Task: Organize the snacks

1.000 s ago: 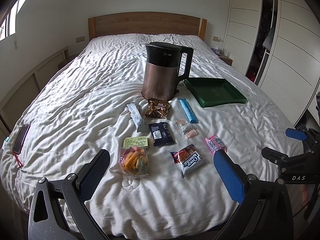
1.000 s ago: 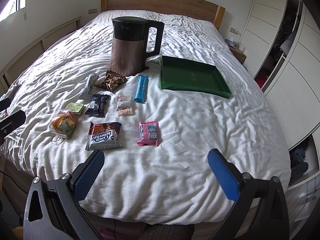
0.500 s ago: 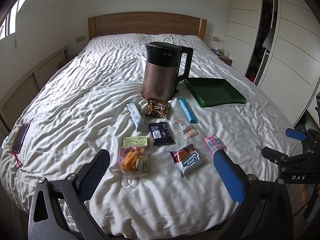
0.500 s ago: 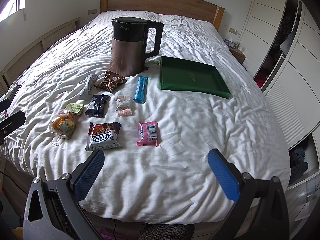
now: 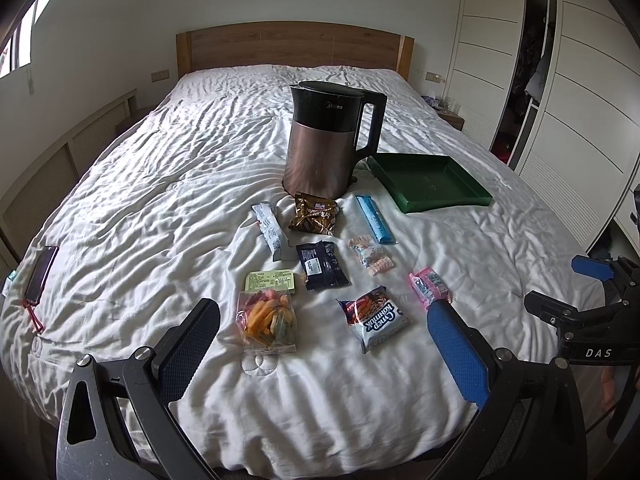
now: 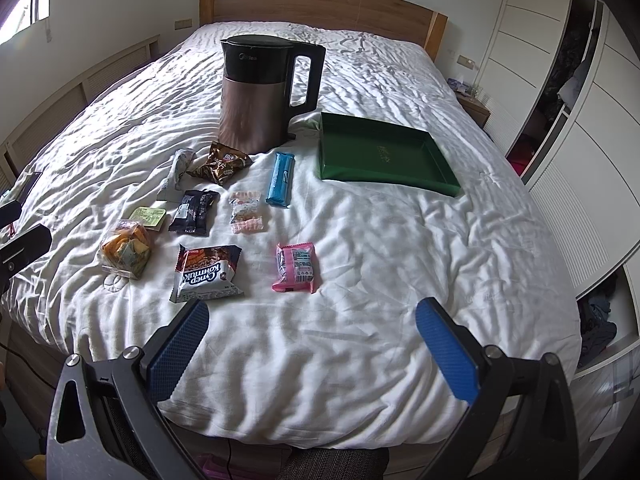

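Several snack packets lie on the white bed: a pink packet (image 6: 297,267), a white and red packet (image 6: 208,274), a clear bag of orange chips (image 5: 267,322), a dark blue packet (image 5: 321,265), a brown packet (image 5: 315,214) and a light blue bar (image 6: 281,179). An empty green tray (image 6: 384,154) lies to their right. My left gripper (image 5: 322,340) is open and empty, above the bed's near edge. My right gripper (image 6: 312,338) is open and empty, near the pink packet.
A brown and black electric kettle (image 6: 266,94) stands behind the snacks, next to the tray. A phone (image 5: 41,274) lies at the bed's left edge. White wardrobes (image 6: 568,92) stand on the right. The wooden headboard (image 5: 294,46) is at the far end.
Both grippers have drifted very slightly; the snacks, tray and kettle have not moved.
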